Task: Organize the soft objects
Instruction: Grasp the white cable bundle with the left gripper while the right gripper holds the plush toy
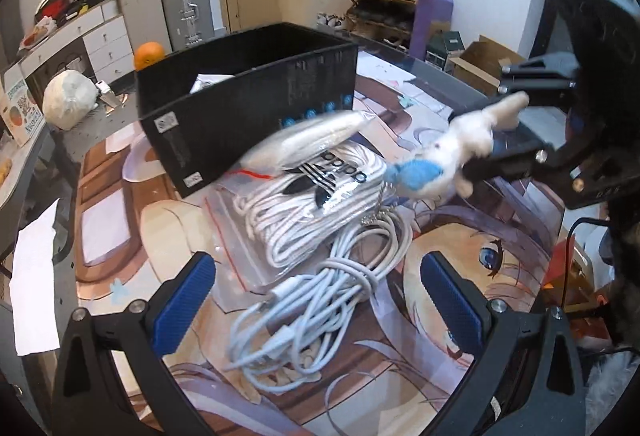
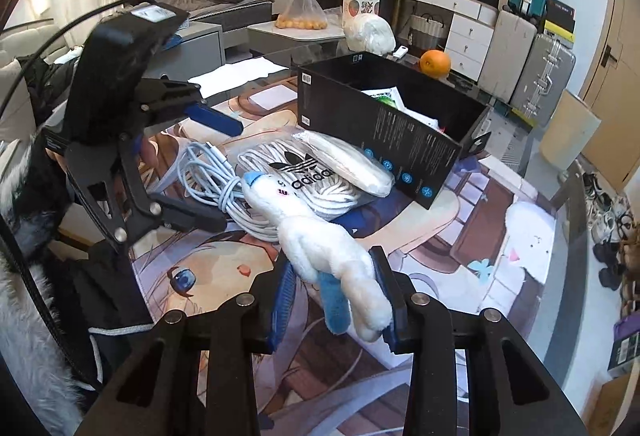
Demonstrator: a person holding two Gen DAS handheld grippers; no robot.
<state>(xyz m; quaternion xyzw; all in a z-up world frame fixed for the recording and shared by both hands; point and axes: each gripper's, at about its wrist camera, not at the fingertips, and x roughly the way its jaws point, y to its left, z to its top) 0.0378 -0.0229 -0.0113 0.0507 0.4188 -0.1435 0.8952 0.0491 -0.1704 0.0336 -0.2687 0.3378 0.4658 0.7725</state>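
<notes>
The right gripper (image 2: pixel 338 296) has its blue pads clamped on the legs of a small white-and-blue plush toy (image 2: pixel 320 236), holding it clear of the illustrated table mat (image 2: pixel 500 236), just above a bagged bundle of white cord (image 2: pixel 312 176). The left gripper (image 1: pixel 316 300) hangs with its jaws wide and nothing between them, over a loose coil of white cable (image 1: pixel 320 300) — near an open black box (image 1: pixel 248 92) at the mat's far side.
</notes>
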